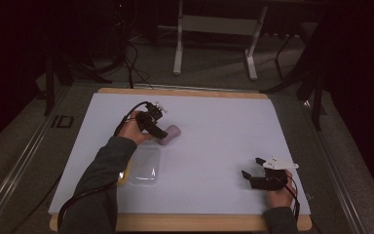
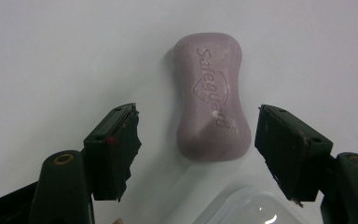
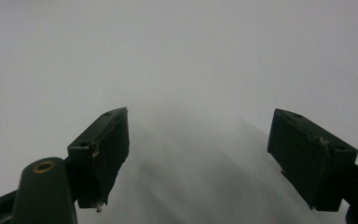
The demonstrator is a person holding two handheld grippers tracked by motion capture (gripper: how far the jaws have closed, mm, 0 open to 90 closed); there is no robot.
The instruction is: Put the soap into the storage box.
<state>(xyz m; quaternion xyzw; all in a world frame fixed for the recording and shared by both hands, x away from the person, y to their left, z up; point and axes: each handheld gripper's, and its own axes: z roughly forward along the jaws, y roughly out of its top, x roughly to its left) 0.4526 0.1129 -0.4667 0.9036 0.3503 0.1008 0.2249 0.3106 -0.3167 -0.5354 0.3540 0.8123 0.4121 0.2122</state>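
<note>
My left claw (image 1: 159, 127) stands spread over the purple soap bar (image 1: 169, 134) in the high view, gripping nothing, at the far left part of the white surface (image 1: 214, 126). A clear plastic lid or dish (image 1: 145, 166) lies just nearer to me than the bar. My right claw (image 1: 252, 168) rests well apart at the near right, its jaws spread and empty.

In the left gripper view the soap bar (image 2: 212, 109) lies flat between and just beyond my two black jaws, its long axis running away from me, lettering up. Neither pad touches it. The corner of the clear dish (image 2: 251, 207) shows at the bottom edge.

In the right gripper view my jaws stand wide over bare white surface (image 3: 177, 56).

I judge the bar to be light, stiff and solid, unlikely to break, though its smooth rounded faces could slide out under a hard pinch. It narrows at the middle, so I would take it across that waist, one pad on each long side, and squeeze only moderately.
</note>
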